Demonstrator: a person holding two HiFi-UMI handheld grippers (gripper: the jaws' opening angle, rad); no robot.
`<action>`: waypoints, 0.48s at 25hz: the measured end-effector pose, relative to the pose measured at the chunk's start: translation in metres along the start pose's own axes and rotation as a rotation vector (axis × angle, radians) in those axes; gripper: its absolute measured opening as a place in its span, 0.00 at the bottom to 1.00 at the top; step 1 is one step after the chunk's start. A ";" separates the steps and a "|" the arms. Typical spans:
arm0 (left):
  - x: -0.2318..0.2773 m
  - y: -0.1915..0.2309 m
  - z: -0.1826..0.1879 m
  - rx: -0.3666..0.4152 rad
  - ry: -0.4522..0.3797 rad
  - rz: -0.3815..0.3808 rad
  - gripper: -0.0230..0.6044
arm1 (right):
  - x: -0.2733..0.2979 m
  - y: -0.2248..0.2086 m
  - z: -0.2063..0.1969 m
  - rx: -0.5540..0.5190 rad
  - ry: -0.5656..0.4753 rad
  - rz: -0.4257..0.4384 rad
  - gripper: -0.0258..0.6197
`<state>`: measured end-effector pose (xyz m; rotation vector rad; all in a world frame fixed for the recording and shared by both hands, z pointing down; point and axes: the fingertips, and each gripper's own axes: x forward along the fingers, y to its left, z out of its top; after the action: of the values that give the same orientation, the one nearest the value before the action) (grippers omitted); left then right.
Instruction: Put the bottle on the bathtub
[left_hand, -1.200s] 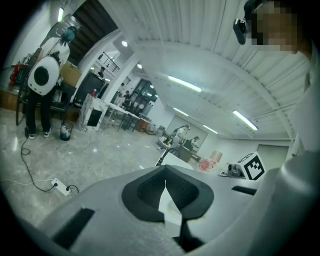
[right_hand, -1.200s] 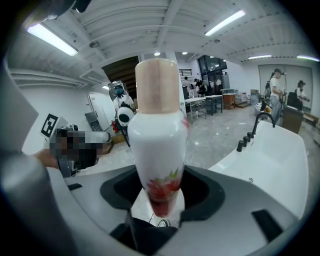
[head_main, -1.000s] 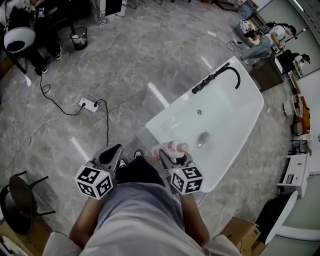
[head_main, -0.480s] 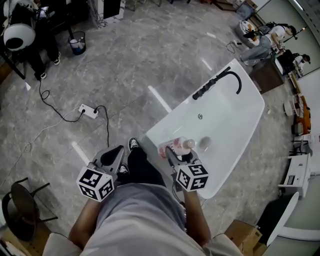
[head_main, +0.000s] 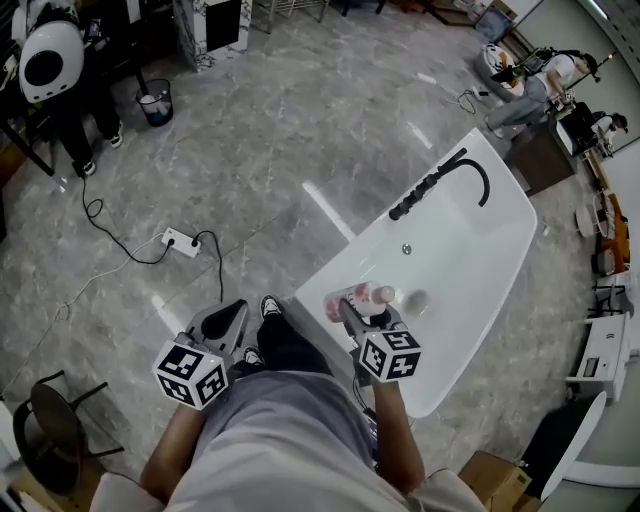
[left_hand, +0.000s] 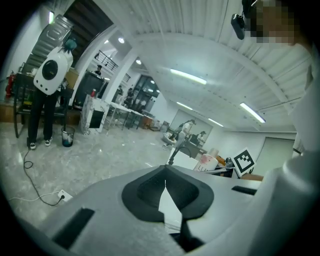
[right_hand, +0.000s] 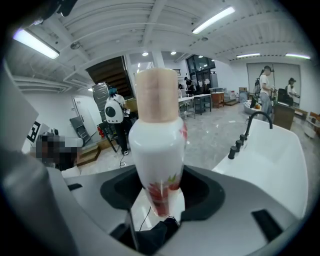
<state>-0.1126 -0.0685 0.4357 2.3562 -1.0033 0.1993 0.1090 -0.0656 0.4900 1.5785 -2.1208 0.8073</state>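
The person wears a light grey short-sleeved shirt (head_main: 270, 430), dark trousers (head_main: 292, 345) and dark shoes (head_main: 268, 305) with white trim. The left gripper (head_main: 232, 310) and right gripper (head_main: 350, 312) are grey moulded shells with black jaw liners. Each carries a marker cube (head_main: 190, 373) of black-and-white squares.

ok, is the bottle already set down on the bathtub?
No, the bottle is clamped between the jaws of the right gripper, held up in the air and not resting on the bathtub.

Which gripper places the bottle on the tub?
Right. The right gripper is shut on the bottle, over the near end of the bathtub; the left gripper is shut, empty, over the floor.
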 end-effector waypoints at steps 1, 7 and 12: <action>0.003 0.003 0.003 -0.003 -0.002 0.004 0.05 | 0.004 -0.004 0.001 0.010 0.002 -0.003 0.38; 0.032 0.013 0.016 -0.018 0.009 -0.001 0.05 | 0.025 -0.029 0.009 0.049 0.009 -0.023 0.38; 0.059 0.014 0.030 -0.011 0.024 -0.020 0.05 | 0.036 -0.053 0.019 0.058 0.026 -0.047 0.38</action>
<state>-0.0828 -0.1294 0.4368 2.3472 -0.9670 0.2136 0.1493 -0.1158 0.5089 1.6321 -2.0517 0.8759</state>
